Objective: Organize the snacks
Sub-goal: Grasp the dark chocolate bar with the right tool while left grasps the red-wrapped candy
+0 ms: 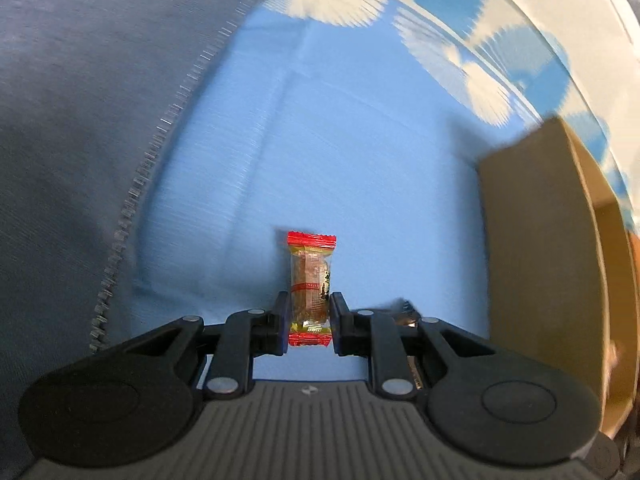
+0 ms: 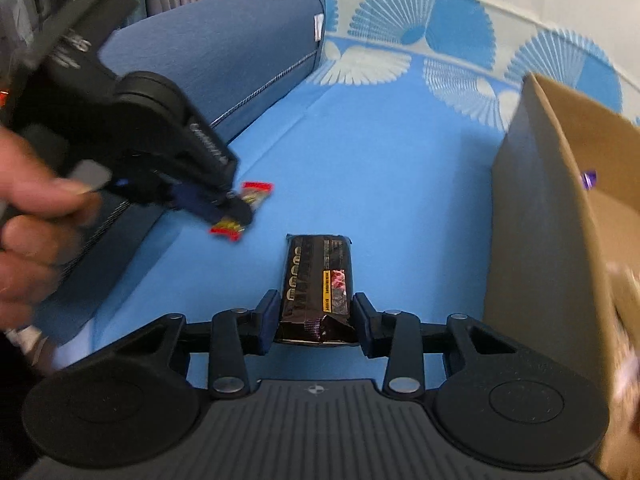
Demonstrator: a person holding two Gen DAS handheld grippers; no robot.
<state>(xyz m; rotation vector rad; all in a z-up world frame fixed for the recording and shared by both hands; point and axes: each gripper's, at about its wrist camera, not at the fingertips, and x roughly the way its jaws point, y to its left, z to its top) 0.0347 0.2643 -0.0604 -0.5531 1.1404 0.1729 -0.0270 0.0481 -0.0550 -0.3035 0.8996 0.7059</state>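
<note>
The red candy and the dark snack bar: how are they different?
The red candy is small, with a clear wrapper and red ends; the dark snack bar is larger, wider and opaque. The left gripper holds the candy; the right gripper holds the bar. Both are wrapped and gripped near one end.

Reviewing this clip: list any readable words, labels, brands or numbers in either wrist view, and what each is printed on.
No text here can be read with confidence.
Dark snack packet in the right gripper: pale lettering and a yellow strip of print, too blurred to read.
Red-ended candy in the left gripper: band of small print, too small to read.
Left gripper body in the right wrist view: embossed lettering, motion-blurred.
Cardboard box: no print visible.
</note>
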